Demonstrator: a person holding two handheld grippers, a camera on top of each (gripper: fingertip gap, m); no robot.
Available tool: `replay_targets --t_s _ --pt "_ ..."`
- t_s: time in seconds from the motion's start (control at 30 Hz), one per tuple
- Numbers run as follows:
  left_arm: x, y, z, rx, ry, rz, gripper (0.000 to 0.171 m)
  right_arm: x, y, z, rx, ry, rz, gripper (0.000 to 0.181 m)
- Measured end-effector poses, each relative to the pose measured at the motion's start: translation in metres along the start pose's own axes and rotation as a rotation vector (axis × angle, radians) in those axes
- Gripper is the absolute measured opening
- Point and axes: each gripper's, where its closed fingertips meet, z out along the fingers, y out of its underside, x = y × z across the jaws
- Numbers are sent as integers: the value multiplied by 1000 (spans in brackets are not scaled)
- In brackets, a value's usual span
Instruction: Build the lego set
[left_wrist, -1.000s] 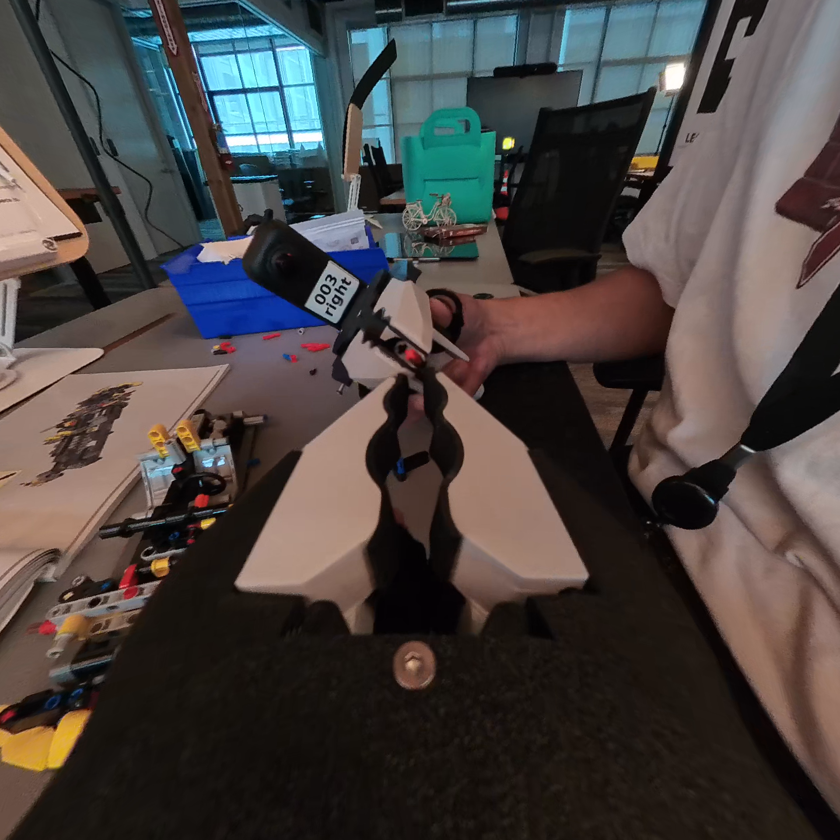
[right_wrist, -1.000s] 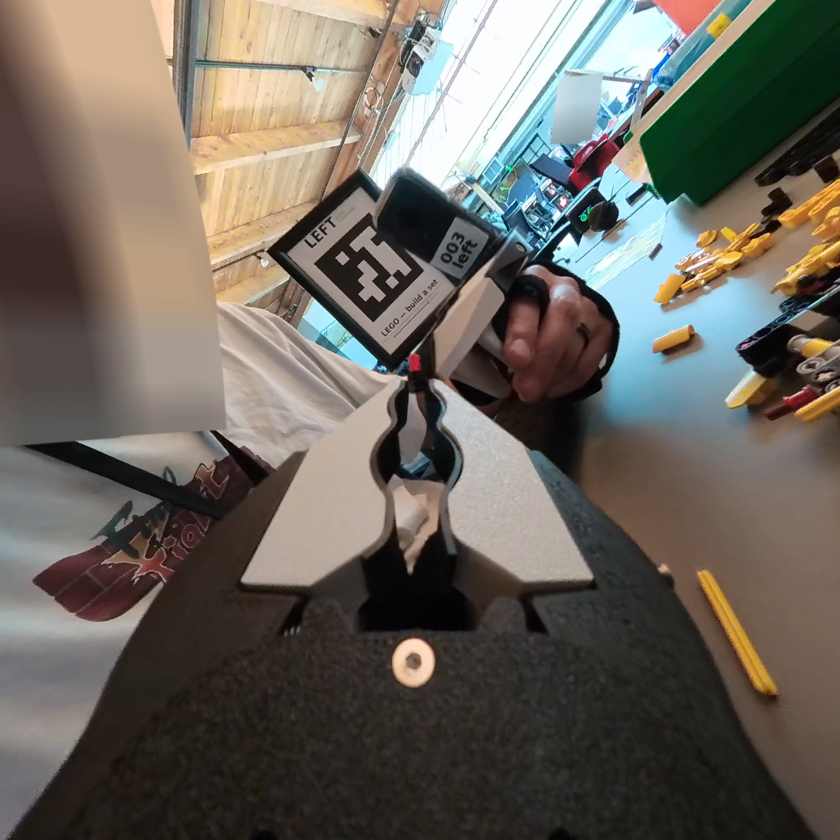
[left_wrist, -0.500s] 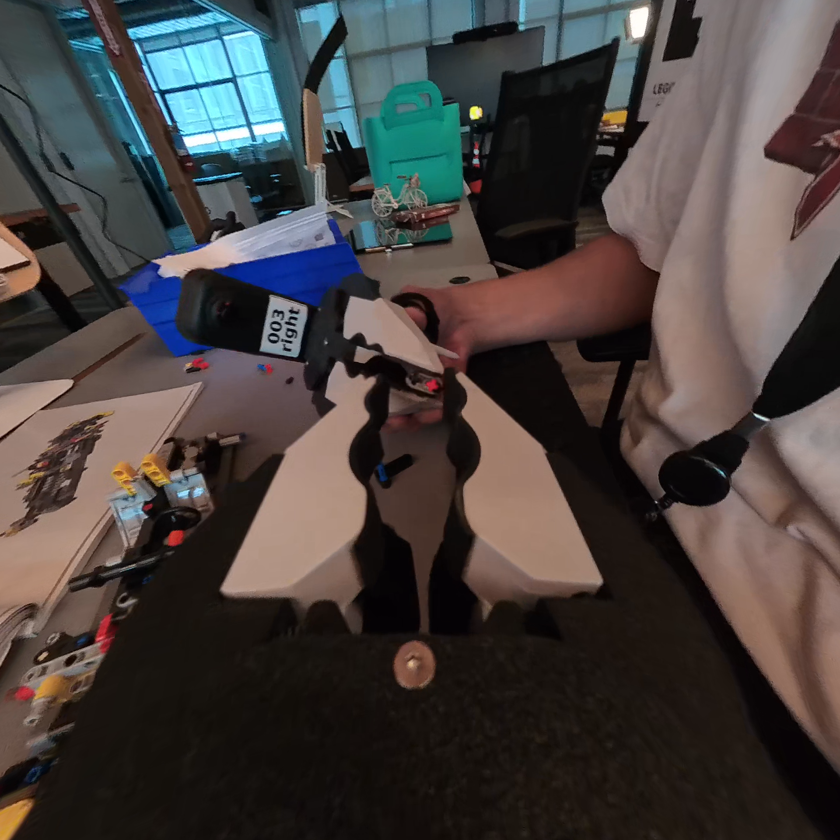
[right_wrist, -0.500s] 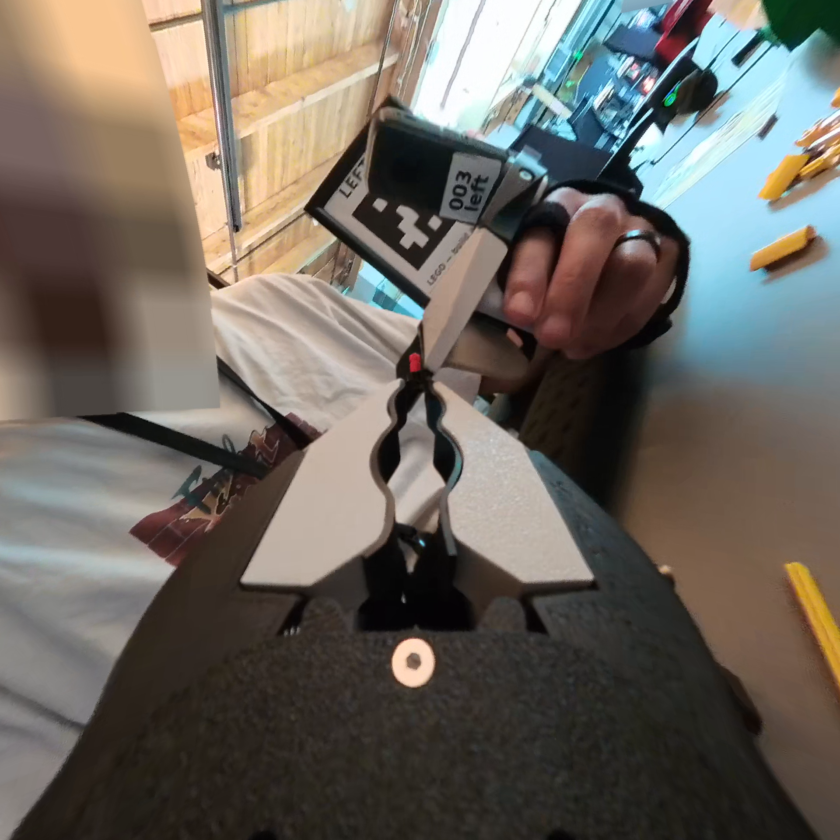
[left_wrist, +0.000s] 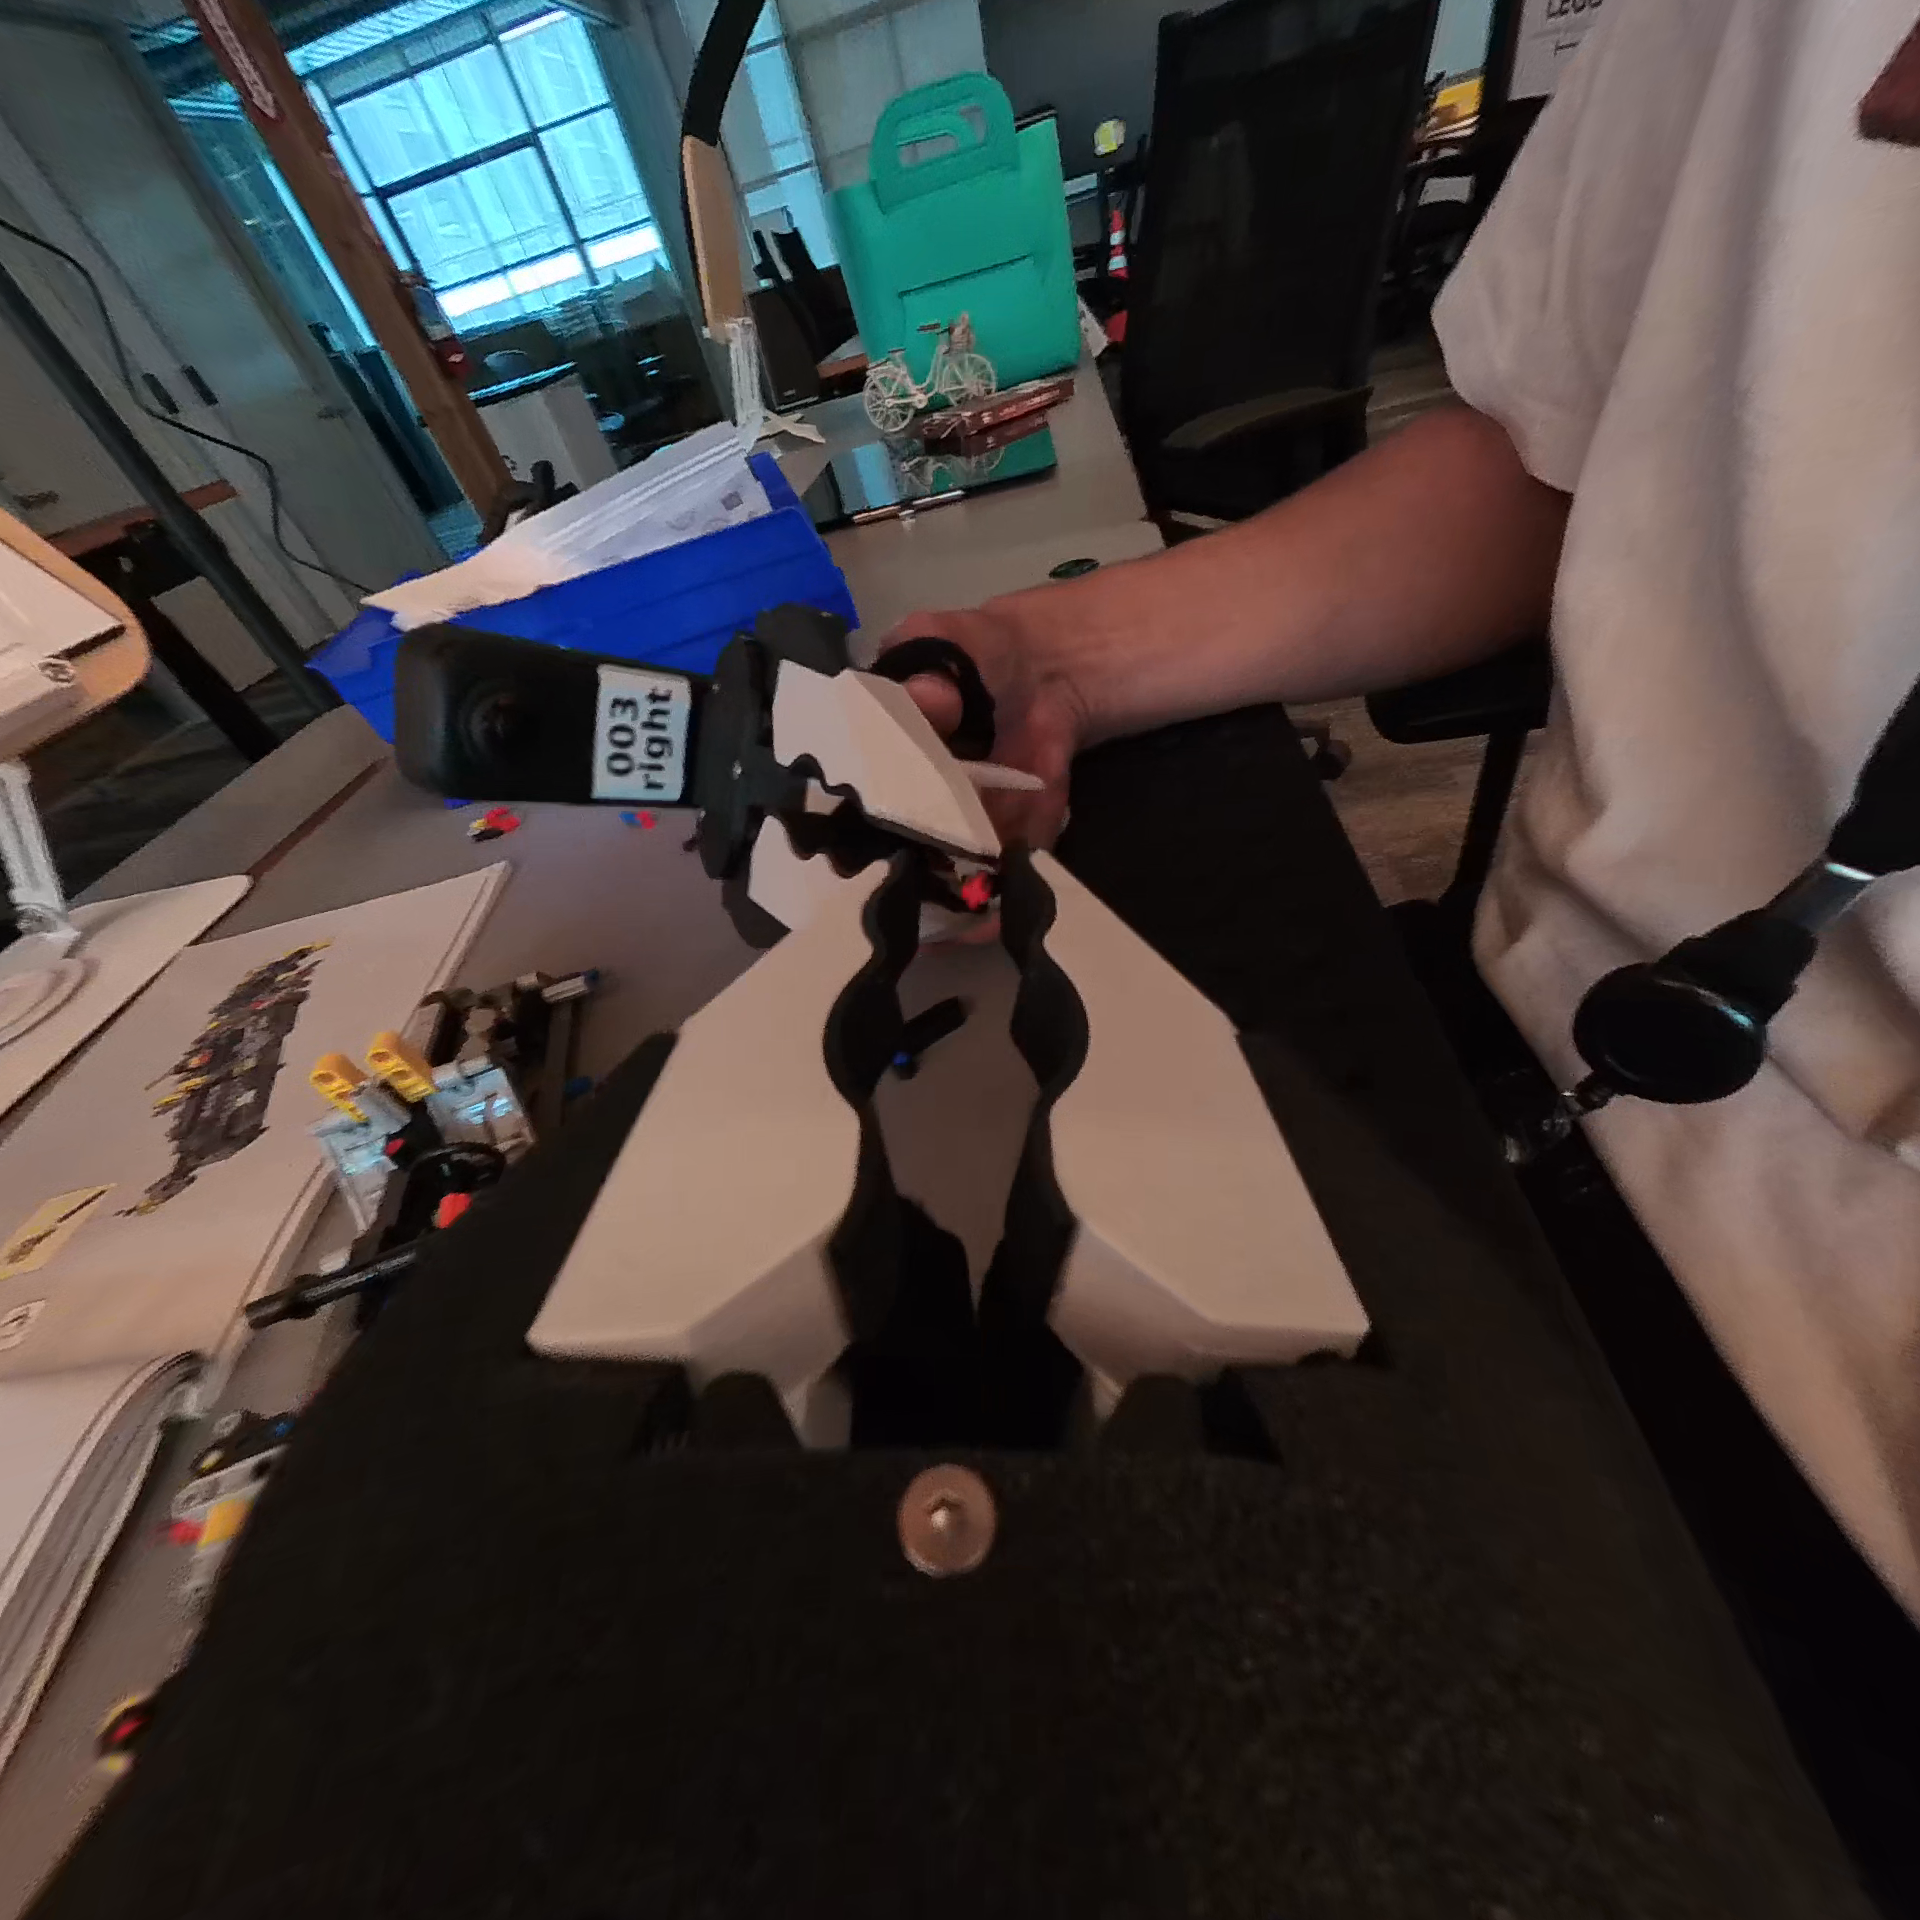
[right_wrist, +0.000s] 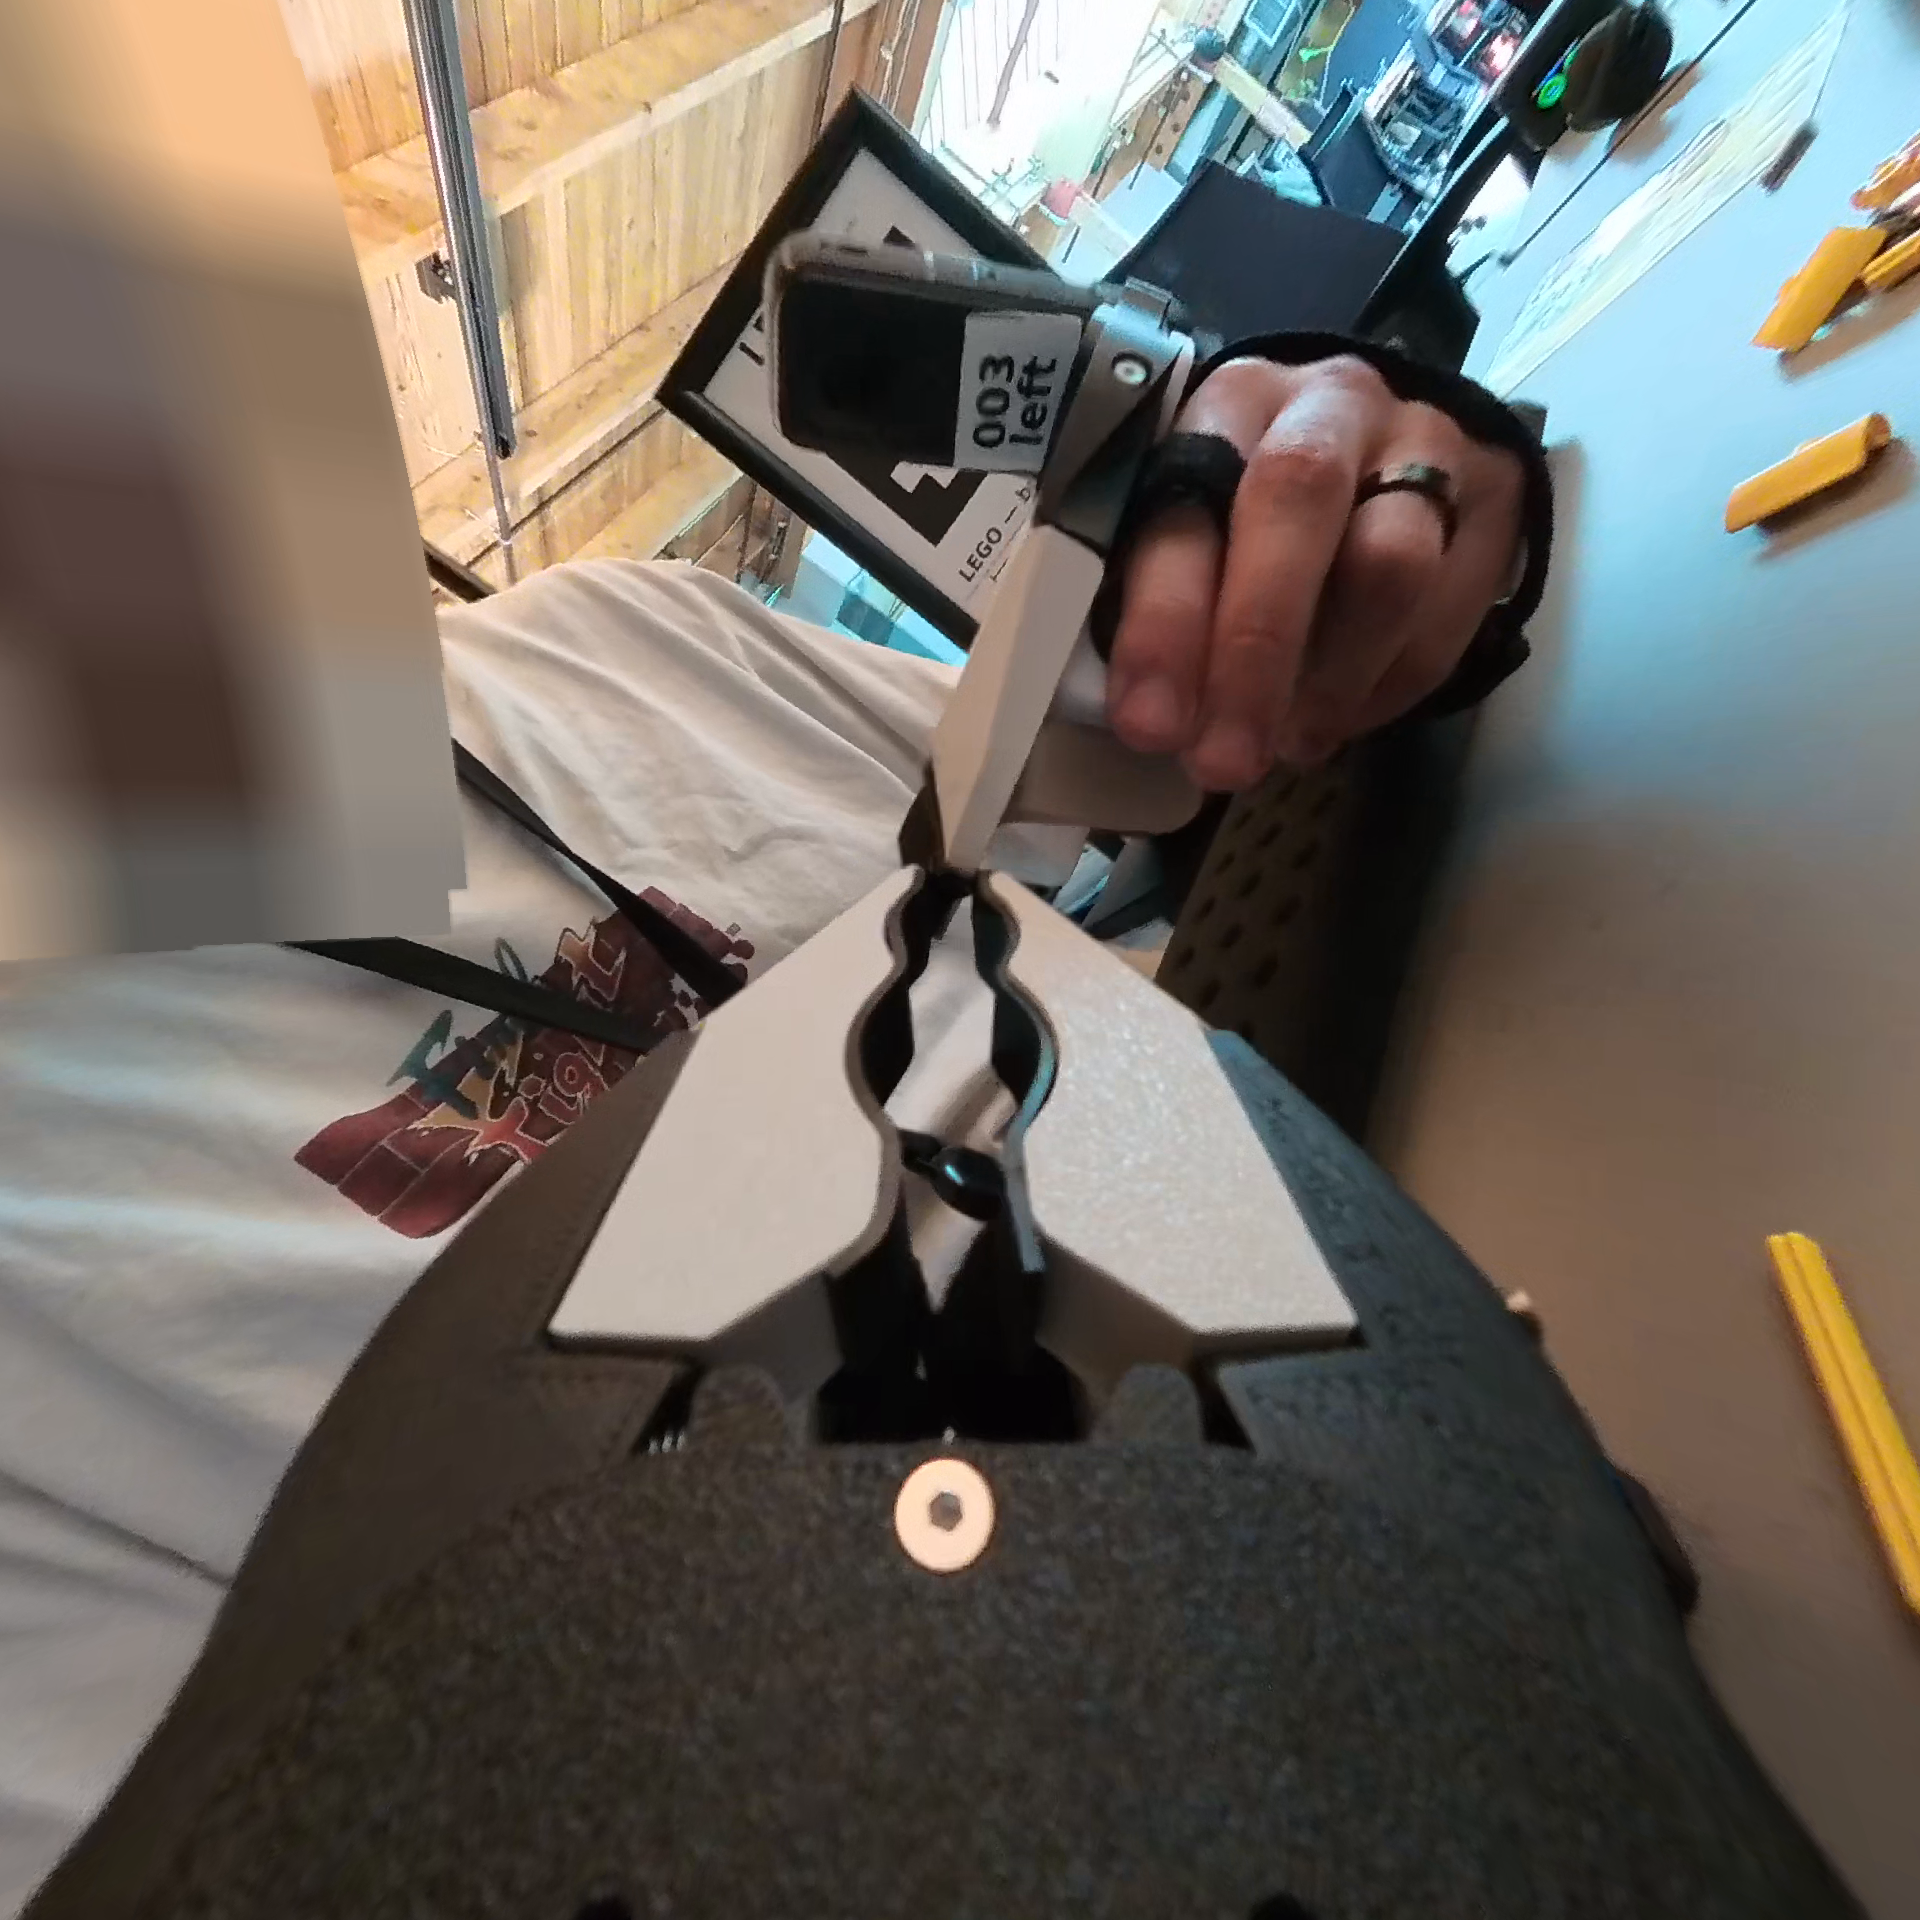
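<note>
Grippers meet tip to tip above the table edge, likely to join two small parts in the air. The left gripper (left_wrist: 951, 899) is spread apart around the right gripper (left_wrist: 961, 883), which pinches a red piece (left_wrist: 977, 889). A black pin (left_wrist: 925, 1029) lies on the table (left_wrist: 623, 914), near the half-built model (left_wrist: 436, 1101) beside the instruction book (left_wrist: 208, 1091).

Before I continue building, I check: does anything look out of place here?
One thing: a small black pin sits slanted between the open left tool's fingers, touching only one, ungripped. It may lie on the table below.
</note>
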Motion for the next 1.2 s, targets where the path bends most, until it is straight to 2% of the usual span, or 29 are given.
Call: replay_targets --t_s 0.1,0.27,0.33,0.43,0.67,1.2 --pt "-20 6 -1 -43 -132 46 13 9 -13 -9 73 82 -39 7" --pt "-70 28 -14 -260 -517 270 12 38 -49 -44 284 497 -251 28" --pt "-81 36 -18 -344 -614 338 12 45 -53 -47 301 654 -341 30" --pt "-84 35 -19 -408 -702 466 12 51 -58 -35 326 755 -421 35" --pt "-84 41 -17 -501 -755 583 12 61 -61 -32 289 907 -520 21" --pt "-84 39 -13 -530 -791 689 12 61 -57 -33 256 923 -536 16"
